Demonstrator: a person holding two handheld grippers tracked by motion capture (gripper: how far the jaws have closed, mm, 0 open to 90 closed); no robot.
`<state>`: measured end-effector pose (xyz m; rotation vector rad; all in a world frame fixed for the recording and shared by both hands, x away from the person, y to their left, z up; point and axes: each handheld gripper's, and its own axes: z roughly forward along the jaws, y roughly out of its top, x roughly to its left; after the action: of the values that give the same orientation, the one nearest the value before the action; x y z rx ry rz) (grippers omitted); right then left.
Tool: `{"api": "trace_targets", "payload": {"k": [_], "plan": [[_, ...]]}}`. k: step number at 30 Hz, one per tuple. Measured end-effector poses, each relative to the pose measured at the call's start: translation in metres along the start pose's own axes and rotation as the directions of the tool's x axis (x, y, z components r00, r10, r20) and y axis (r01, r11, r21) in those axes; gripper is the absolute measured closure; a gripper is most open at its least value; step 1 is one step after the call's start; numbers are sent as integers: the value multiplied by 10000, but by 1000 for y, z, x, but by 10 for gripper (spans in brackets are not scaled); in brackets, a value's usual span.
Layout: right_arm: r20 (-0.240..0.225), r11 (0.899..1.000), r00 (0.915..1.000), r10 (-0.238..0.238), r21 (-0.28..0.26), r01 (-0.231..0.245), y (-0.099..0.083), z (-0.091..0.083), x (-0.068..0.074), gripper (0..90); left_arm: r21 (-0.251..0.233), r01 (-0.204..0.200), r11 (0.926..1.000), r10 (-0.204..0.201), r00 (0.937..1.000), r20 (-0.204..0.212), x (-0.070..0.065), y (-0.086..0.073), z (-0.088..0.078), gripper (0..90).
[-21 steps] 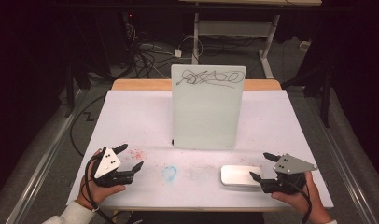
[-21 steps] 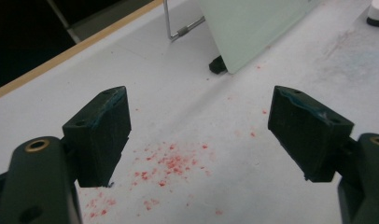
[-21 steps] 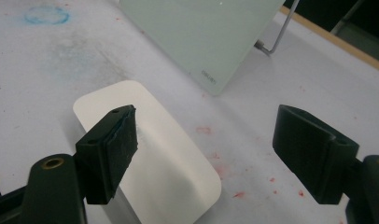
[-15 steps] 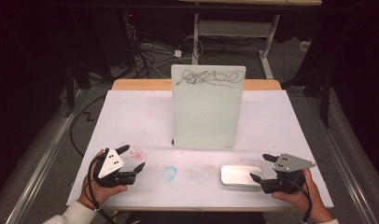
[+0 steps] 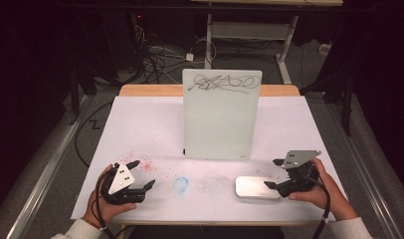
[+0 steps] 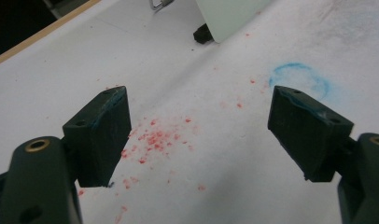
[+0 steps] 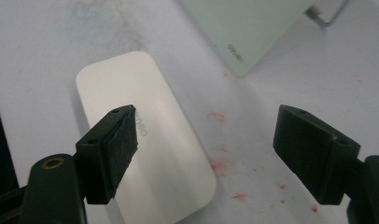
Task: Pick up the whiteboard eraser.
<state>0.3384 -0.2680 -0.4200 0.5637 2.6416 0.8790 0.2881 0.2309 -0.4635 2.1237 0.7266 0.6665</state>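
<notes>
Upright at the middle of the white-covered table (image 5: 140,124): a pale glass writing board with black scribbles (image 5: 220,117). In front of it to the right, flat on the table: a white rounded rectangular eraser block (image 5: 256,187), just left of the right gripper (image 5: 273,174). Near the front left edge: the left gripper (image 5: 142,174), with a faint blue ring mark (image 5: 180,183) between it and the block, and red specks (image 5: 140,164) beside it.

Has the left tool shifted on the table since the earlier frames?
Yes. The left tool, jaws open, has slid slightly toward the person's table edge and inward, judged against the fixed blue smudged ring on the white table cover.
</notes>
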Motion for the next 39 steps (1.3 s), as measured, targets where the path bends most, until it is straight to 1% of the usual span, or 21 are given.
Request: {"api": "trace_targets", "payload": {"k": [3,5,6,8,9,10,12,14,15,16,17,19,22,24,25,26,31,34,36,37,39], "plan": [[-578,9948,9960,-677,720,718,7,12,5,216,229,110,9997,-112,9999,97,0,-2,2,207],[-731,9922,9941,-801,899,866,8,15,7,214,346,68,9994,-73,9999,135,-1,-3,2,207],[-983,9840,9884,-1160,1241,1279,11,21,12,210,385,42,9993,-47,9999,146,-2,-3,2,208],[-1280,9831,9845,-1196,1232,1354,13,26,14,198,376,18,9993,-23,9999,135,-3,-3,0,209],[-1280,9831,9845,-1196,1232,1354,13,26,14,198,390,1,9992,-6,9999,137,-4,-3,0,209],[-1425,9761,9799,-1397,1467,1605,15,30,15,194,411,8,9992,-14,9999,122,-4,-3,-1,210],[-1537,9704,9770,-1478,1680,1732,16,35,16,195,382,-83,9992,80,9999,101,-4,-3,0,210],[-1643,9676,9745,-1527,1756,1812,17,39,17,213,477,8,9989,-16,9999,166,-4,-4,0,210],[-1760,9583,9700,-1675,2020,2022,18,46,19,242,484,5,9988,-15,9998,202,-4,-4,0,210],[-1760,9583,9700,-1675,2020,2022,18,46,19,242,445,-100,9990,92,9998,173,-4,-3,1,210],[-1833,9529,9659,-1827,2089,2199,19,50,20,247,474,-137,9988,128,9997,184,-4,-3,1,210],[-1868,9530,9654,-1821,2081,2200,19,50,20,249,522,-68,9986,54,9996,266,-4,-3,2,210],[-1981,9539,9647,-1736,2096,2147,20,50,19,258,462,-213,9987,201,9995,258,-4,-3,3,210],[-2072,9576,9636,-1691,1970,2104,18,48,18,269,526,-125,9985,108,9994,329,-5,-3,3,210],[-2217,9599,9595,-1738,1793,2153,18,47,17,296,517,-130,9986,113,9994,329,-5,-3,3,210],[-2217,9599,9595,-1738,1793,2153,18,47,17,296,456,-233,9987,220,9994,279,-4,-2,3,210],[-1977,9585,9618,-1893,1755,2247,19,44,23,305,464,-276,9985,262,9992,306,-5,-2,4,210],[-1743,9604,9666,-1881,1733,2181,21,41,24,306,466,-268,9986,254,9992,317,-4,-2,4,210],[-1605,9638,9680,-1932,1536,2178,23,39,25,306,452,-242,9987,228,9992,321,-4,-2,4,210],[-1271,9723,9749,-1827,1237,1983,25,35,26,306,444,-234,9987,220,9993,316,-4,-2,4,210],[-1167,9748,9768,-1794,1124,1925,25,33,26,306,441,-233,9988,220,9993,297,-4,-2,4,210]]}}
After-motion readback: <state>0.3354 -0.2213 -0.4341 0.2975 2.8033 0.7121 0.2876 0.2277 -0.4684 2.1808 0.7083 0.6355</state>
